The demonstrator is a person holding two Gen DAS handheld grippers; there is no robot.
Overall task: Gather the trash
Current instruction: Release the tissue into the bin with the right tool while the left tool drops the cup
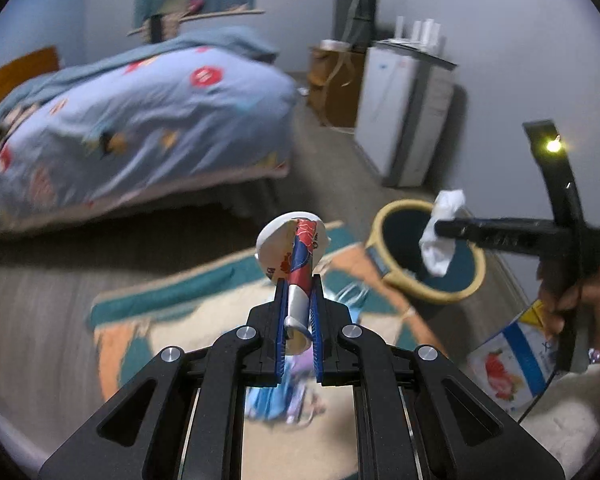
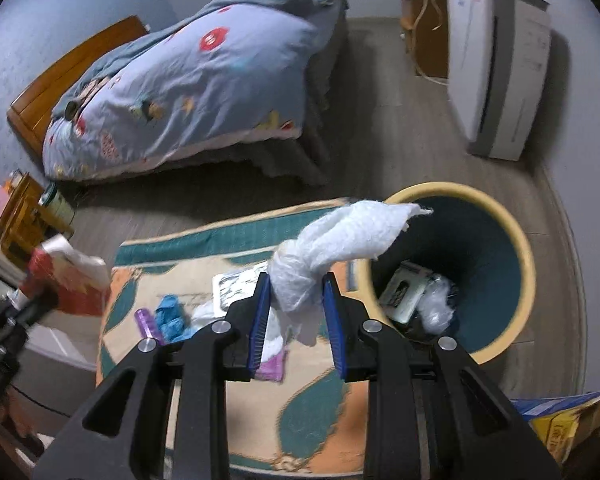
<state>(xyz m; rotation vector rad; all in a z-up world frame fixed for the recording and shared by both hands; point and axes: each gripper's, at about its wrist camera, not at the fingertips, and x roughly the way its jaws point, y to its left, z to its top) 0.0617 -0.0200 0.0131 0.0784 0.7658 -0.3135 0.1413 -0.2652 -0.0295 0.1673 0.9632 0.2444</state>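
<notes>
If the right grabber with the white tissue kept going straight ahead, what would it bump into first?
Probably the trash bin. The right gripper, shut on the crumpled tissue, points down toward its near rim, so that or the rug edge beside it comes first; depth is unclear.

Left wrist view: downward, above rug (image 1: 160,300), bin (image 1: 428,296) to its right. Right wrist view: steeper, nearer bin. Shared by 2 views: bed (image 1: 140,120), rug, bin.
</notes>
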